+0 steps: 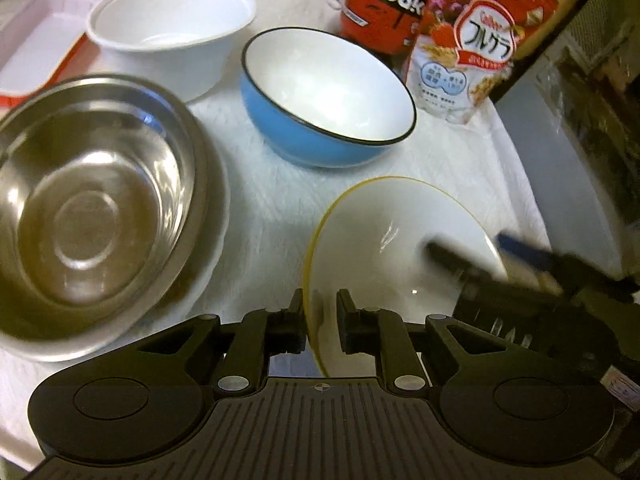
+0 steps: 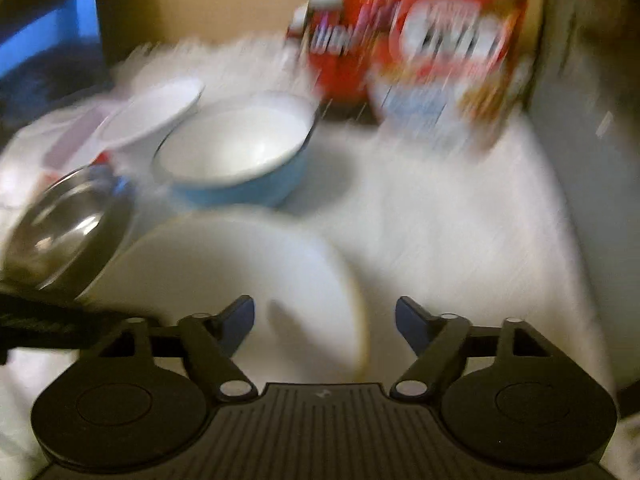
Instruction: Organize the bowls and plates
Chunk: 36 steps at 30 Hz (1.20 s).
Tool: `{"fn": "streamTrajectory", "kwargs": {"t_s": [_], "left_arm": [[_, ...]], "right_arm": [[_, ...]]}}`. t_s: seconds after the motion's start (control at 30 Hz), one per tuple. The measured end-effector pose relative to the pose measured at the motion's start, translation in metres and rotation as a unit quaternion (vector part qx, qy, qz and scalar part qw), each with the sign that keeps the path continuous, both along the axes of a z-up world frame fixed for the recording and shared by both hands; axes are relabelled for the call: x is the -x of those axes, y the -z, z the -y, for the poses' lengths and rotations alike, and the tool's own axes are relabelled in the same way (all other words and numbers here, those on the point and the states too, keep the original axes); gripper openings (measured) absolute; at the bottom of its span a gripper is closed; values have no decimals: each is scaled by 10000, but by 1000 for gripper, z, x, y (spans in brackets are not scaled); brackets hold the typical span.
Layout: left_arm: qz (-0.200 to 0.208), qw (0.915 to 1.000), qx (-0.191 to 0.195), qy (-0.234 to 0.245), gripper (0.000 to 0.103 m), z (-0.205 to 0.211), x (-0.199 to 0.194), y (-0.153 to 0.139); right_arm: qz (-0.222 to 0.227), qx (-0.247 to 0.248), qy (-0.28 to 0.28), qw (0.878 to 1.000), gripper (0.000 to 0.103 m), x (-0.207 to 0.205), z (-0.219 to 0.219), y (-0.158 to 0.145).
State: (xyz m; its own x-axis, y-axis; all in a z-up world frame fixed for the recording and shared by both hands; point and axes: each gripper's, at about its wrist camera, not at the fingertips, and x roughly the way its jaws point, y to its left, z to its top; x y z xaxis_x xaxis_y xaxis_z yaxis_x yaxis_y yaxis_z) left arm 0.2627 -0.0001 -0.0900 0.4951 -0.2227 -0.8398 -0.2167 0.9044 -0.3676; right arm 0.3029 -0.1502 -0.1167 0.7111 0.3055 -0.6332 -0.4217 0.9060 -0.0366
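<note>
White cloth-covered table (image 1: 280, 200) fills both views. On its left, the steel bowl (image 1: 92, 200) sits nested on a white dish (image 1: 212, 264); behind it stands a white foam bowl (image 1: 168, 28), and to the right the blue enamel bowl (image 1: 320, 92) (white inside, dark rim). At the back, a red cereal bag (image 1: 472, 40) beside a red mug (image 1: 380, 8). Up front, the yellow-rimmed white plate (image 1: 400, 240) is tilted, its edge pinched between the pads of the left gripper (image 1: 320, 320). Right gripper (image 2: 325, 324) has its jaws spread wide, the plate's far edge between them, pads off it
</note>
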Motion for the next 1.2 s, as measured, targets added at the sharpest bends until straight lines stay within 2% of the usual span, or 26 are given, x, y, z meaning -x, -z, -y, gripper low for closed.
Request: {"fn": "streamTrajectory", "kwargs": {"t_s": [0.07, 0.1, 0.23, 0.33, 0.43, 0.5, 0.57, 0.67, 0.8, 0.93, 1.07, 1.1, 1.2], "left_arm": [[103, 9999, 6, -43, 16, 0, 6, 0], [128, 9999, 5, -100, 16, 1, 9, 0], [48, 9999, 95, -39, 28, 8, 8, 2], [-46, 10000, 25, 20, 26, 11, 5, 3], [-305, 9993, 193, -107, 19, 5, 1, 8], [-440, 9984, 318, -126, 18, 2, -3, 13], [-468, 9981, 385, -108, 18, 1, -5, 15], [-485, 9985, 204, 137, 18, 5, -8, 16], [-245, 9984, 100, 509, 18, 3, -11, 13], [12, 9958, -198, 895, 18, 4, -17, 10], [131, 9937, -131, 1107, 18, 1, -22, 11], [162, 9929, -60, 1177, 18, -1, -20, 10], [260, 9902, -20, 1371, 20, -8, -12, 2]], "right_arm": [[311, -103, 108, 9994, 85, 3, 4, -4], [266, -181, 67, 9995, 86, 3, 6, -4], [-604, -298, -596, 9959, 86, -5, 5, -1], [-1072, -558, -652, 9905, 86, -8, 12, -1], [-1401, -714, -613, 9857, 86, -13, 15, 0], [-1583, -874, -553, 9820, 86, -15, 17, 2], [-1558, -889, -441, 9828, 86, -15, 18, 2], [-1332, -719, -115, 9884, 86, -7, 14, -2], [-1092, -396, 148, 9931, 86, 1, 9, -9], [-743, -98, 432, 9962, 86, 12, 1, -18], [-392, 13, 1148, 9926, 86, 18, -4, -21], [-440, 41, 1304, 9905, 86, 17, -5, -22], [-1082, -182, 1243, 9862, 86, 12, -3, -23]]}}
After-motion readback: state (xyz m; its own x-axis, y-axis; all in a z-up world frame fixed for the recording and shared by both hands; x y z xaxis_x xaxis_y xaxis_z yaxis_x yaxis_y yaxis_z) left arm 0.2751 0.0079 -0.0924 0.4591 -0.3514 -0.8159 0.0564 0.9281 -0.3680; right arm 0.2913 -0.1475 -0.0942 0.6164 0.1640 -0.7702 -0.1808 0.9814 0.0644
